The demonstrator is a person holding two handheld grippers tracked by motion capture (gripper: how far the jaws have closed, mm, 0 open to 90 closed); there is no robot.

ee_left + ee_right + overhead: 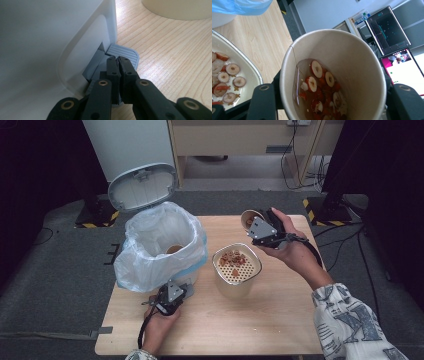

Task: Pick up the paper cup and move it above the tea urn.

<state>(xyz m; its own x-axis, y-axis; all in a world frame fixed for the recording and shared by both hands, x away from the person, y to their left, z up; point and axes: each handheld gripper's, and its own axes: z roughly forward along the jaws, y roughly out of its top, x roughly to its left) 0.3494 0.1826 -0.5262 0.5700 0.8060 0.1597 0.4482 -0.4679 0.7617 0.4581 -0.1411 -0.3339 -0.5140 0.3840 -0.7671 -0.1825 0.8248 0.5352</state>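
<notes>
The right tongs (255, 226) pinch a paper cup (332, 75), tilted above the counter (280, 320) just behind the strainer bowl (236, 265). Many fruit slices (233, 260) already lie in the strainer, but some, with liquid, remain in the cup, so the pouring seems only partly done. The left tongs (118, 65), pressed together, push the pedal (125, 53) of the bin (160, 245) left of the strainer; its lid (142, 186) stands open.

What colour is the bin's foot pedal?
Grey, with ribbed lines; the foot pedal shows best in the left gripper view.
</notes>
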